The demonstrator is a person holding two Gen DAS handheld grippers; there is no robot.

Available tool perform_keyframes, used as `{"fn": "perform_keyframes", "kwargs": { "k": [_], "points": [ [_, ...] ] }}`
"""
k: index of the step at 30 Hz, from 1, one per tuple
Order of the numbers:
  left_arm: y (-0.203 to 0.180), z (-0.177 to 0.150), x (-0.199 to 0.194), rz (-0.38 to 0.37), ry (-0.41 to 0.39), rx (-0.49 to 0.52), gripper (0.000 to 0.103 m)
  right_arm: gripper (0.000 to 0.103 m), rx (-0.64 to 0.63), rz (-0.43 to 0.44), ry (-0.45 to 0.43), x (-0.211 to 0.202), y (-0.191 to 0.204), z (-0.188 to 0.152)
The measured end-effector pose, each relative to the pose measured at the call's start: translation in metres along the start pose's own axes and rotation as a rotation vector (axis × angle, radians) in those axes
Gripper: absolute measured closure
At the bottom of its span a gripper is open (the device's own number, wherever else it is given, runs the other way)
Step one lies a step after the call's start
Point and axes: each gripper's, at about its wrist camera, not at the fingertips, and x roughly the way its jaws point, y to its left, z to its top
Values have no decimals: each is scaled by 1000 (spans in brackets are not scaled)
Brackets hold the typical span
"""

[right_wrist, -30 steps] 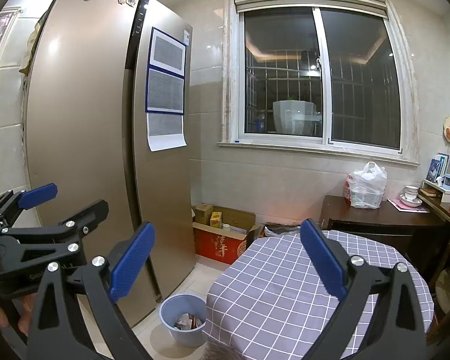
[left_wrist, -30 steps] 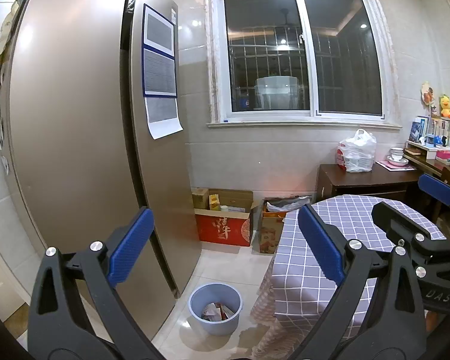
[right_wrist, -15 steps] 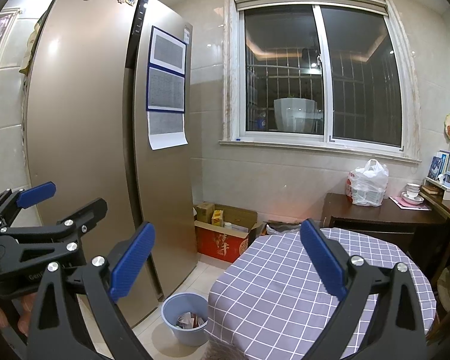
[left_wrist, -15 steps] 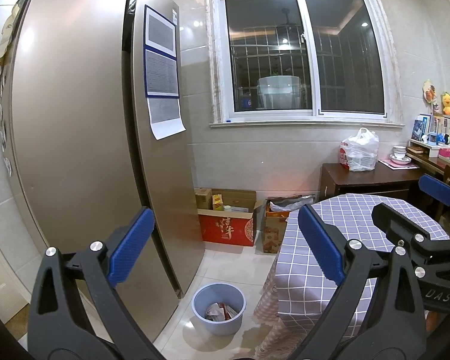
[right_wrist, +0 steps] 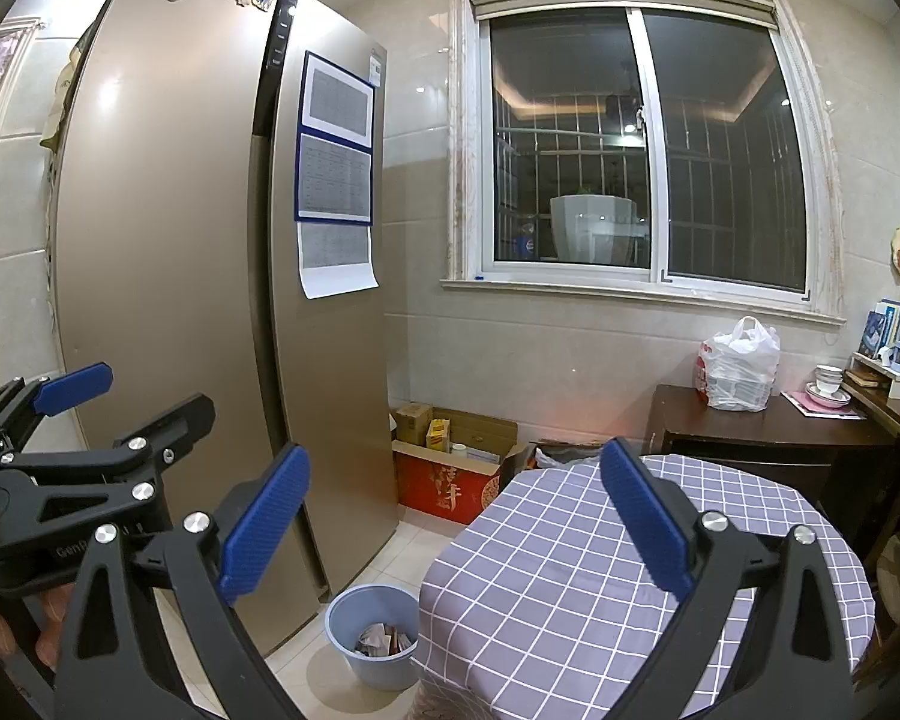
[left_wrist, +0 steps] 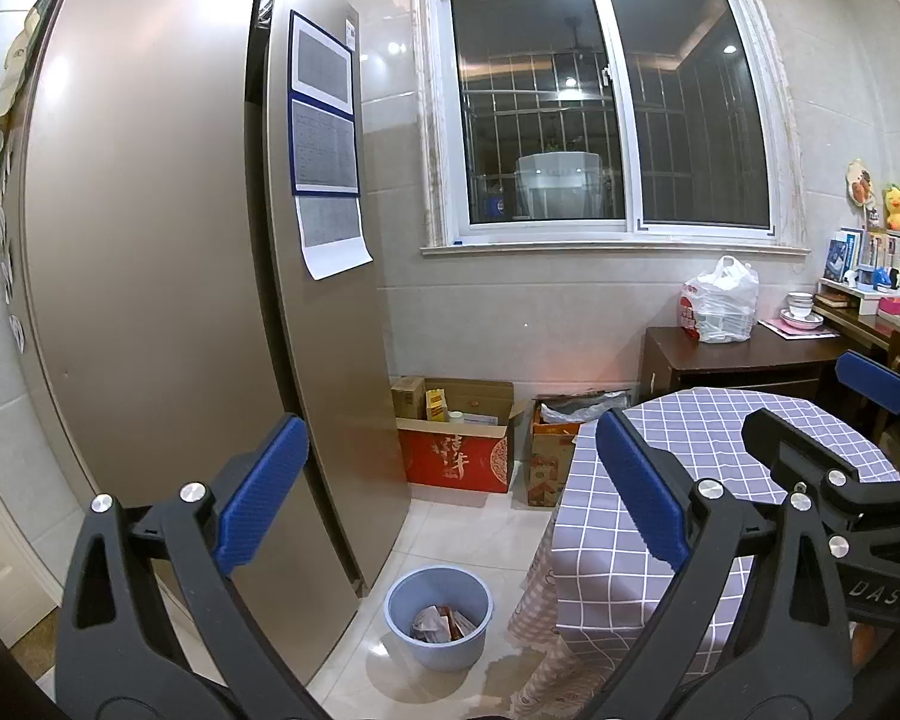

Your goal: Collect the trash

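Both grippers wide, empty.
Left gripper (left_wrist: 450, 510), right gripper (right_wrist: 453, 525); bin (left_wrist: 438, 600) at 6 o'clock, probably wrappers inside.

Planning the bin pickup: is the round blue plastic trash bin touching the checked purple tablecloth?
Apart. In the left wrist view, a strip of pale floor tile shows between the blue plastic trash bin and the hanging edge of the checked purple tablecloth.

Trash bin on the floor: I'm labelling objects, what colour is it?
Light blue bin; clearest in the left wrist view.
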Motion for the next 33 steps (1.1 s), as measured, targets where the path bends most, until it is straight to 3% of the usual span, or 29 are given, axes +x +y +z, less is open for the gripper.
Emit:
{"fn": "perform_keyframes", "kwargs": {
  "k": [33],
  "points": [
    [5, -1, -1, 8, -8, 6, 8, 7, 6, 9, -17, -1, 1, -4]
  ]
}}
